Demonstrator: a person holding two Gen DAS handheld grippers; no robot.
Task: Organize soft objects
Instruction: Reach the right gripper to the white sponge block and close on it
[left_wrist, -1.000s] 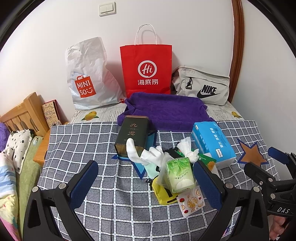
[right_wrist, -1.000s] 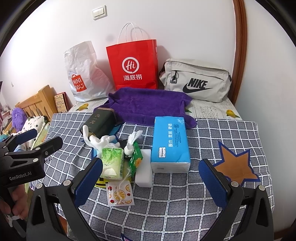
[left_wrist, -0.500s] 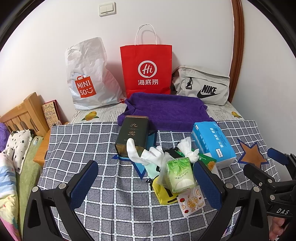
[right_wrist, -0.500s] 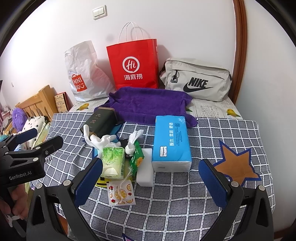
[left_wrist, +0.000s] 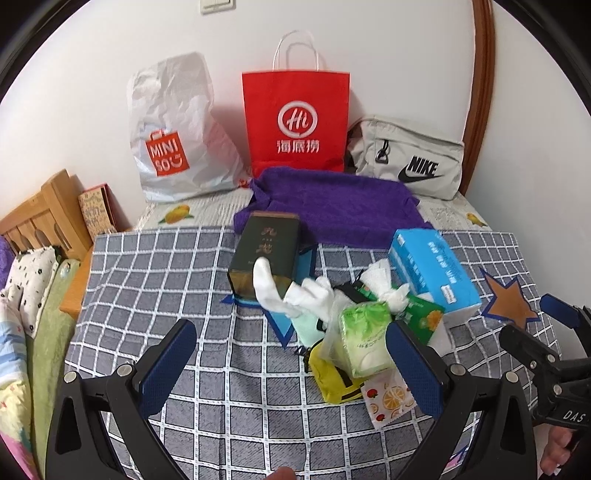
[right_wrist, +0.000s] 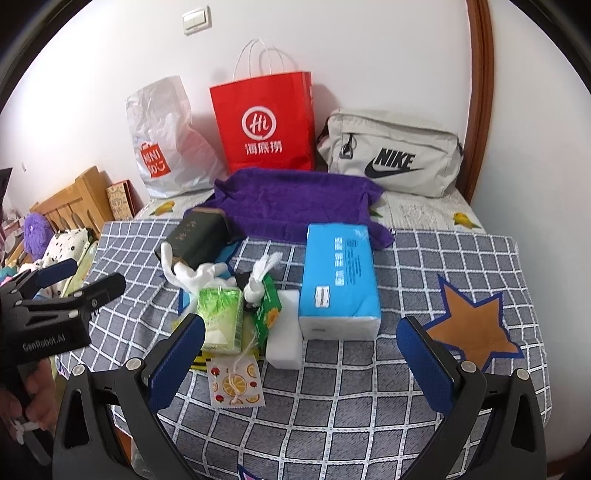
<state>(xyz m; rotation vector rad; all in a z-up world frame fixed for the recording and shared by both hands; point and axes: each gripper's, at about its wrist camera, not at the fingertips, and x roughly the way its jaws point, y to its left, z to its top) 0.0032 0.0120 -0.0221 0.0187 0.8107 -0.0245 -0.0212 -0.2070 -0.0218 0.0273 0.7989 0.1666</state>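
Observation:
A heap of small things lies mid-table on the checked cloth (left_wrist: 155, 280): a blue tissue pack (right_wrist: 338, 277), a green tissue pack (left_wrist: 364, 338), white gloves (left_wrist: 295, 295), a white sponge block (right_wrist: 284, 341), a green box (right_wrist: 267, 310) and a fruit-print sachet (right_wrist: 234, 384). A dark tea tin (left_wrist: 264, 253) lies behind them, before a purple towel (left_wrist: 332, 206). My left gripper (left_wrist: 291, 365) hangs open in front of the heap, holding nothing. My right gripper (right_wrist: 299, 358) is open too, just short of the sponge and blue pack.
Against the back wall stand a white MINISO bag (left_wrist: 173, 129), a red paper bag (left_wrist: 295, 118) and a grey Nike pouch (left_wrist: 406, 158). A wooden bed frame (left_wrist: 37, 218) and bedding lie left. An orange star patch (right_wrist: 472, 325) marks the cloth at right.
The right gripper has crept slightly forward toward the heap. The left gripper has barely moved. Nothing was grasped or shifted.

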